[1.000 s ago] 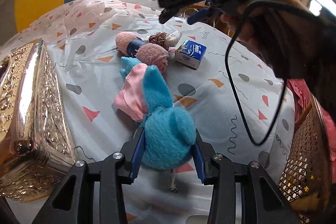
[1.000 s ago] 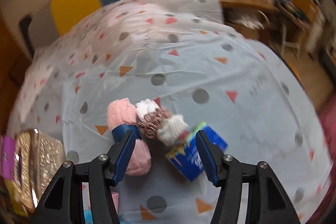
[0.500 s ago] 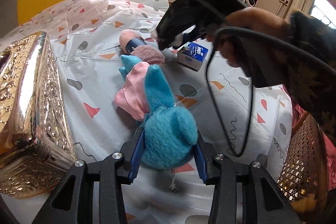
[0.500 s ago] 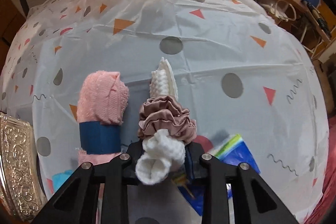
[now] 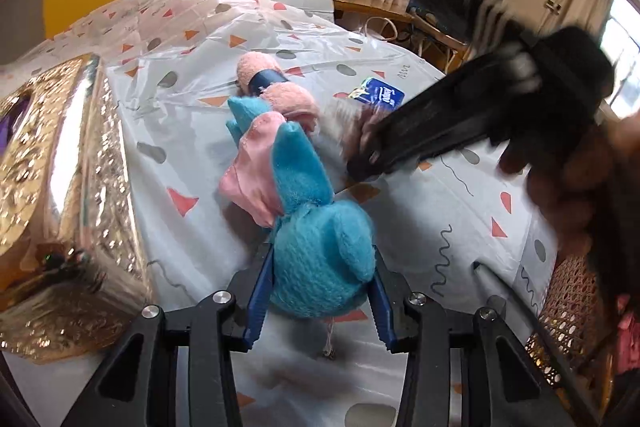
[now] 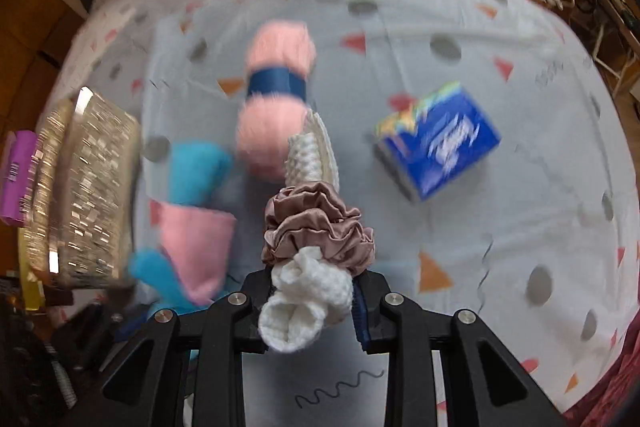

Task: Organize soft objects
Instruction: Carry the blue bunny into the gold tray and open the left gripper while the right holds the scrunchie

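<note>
The left tool [image 5: 318, 301] is clamped on the blue plush toy [image 5: 320, 259], its blue pads pressing both sides of the toy's rounded body. The toy lies on the worktop [image 5: 460, 227], stretching away from the tool, with a pink fabric part [image 5: 256, 171] ahead of the pads. A gold embossed box [image 5: 68, 195] stands to the left of this tool.

The right tool [image 6: 314, 307] has just been closing and now grips a rolled white knit cloth [image 6: 300, 307] bound by a mauve satin scrunchie [image 6: 316, 231]; the roll extends forward from the pads.

Ahead of the right tool lies a pink rolled towel [image 6: 276, 107] with a dark blue band. Ahead and to the right lies a blue tissue pack [image 6: 440, 143]; its white lettering is too blurred to read.
</note>
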The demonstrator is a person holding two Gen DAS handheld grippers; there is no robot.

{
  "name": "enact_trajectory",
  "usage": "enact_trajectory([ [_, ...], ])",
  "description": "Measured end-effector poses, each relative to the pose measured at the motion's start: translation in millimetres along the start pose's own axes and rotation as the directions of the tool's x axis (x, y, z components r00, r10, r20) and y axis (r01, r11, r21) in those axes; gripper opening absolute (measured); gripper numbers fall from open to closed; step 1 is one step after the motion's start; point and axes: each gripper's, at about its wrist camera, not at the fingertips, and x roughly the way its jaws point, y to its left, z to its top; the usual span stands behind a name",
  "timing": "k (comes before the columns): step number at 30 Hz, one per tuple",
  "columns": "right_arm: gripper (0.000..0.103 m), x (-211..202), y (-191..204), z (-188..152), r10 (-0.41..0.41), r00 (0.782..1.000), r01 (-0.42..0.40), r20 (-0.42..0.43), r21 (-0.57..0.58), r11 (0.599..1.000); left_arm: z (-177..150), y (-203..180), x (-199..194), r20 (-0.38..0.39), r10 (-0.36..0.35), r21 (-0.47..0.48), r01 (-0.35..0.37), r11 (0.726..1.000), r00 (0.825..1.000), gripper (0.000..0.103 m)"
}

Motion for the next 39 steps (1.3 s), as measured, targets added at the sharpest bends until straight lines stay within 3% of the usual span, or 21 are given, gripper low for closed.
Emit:
enact_trajectory([
  [5, 0.029, 9, -1, -9, 0.003, 0.996, -0.011, 0.087, 0.096, 0.995, -7, -4, -5, -0.009, 0.03, 0.019, -0.03, 0.999, 1.0, 0.044],
  [12, 0.029, 5, -7, -19, 0.039, 0.994, -0.053, 0.107, 0.13, 0.99, 8, -7, -22, 0.005, 0.038, 0.006, -0.038, 0.999, 0.999, 0.043],
  [22, 0.03, 3, -17, -15, 0.044, 0.993, -0.058, 0.108, 0.125, 0.991, 49, -7, -49, 0.051, 0.052, 0.019, -0.053, 0.998, 0.997, 0.043],
  [26, 0.031, 5, -10, -14, 0.022, 0.994, -0.032, 0.104, 0.101, 0.994, 78, 2, -63, 0.091, 0.067, -0.016, -0.066, 0.998, 0.994, 0.042],
  [33, 0.032, 9, 1, -11, -0.025, 0.994, 0.019, 0.102, 0.054, 0.998, 117, 39, -109, 0.206, 0.124, -0.082, -0.109, 0.991, 0.971, 0.042],
  [39, 0.032, 10, 3, -9, -0.034, 0.993, 0.03, 0.11, 0.043, 0.999, 118, 97, -156, 0.268, 0.22, -0.183, -0.174, 0.968, 0.938, 0.042],
])
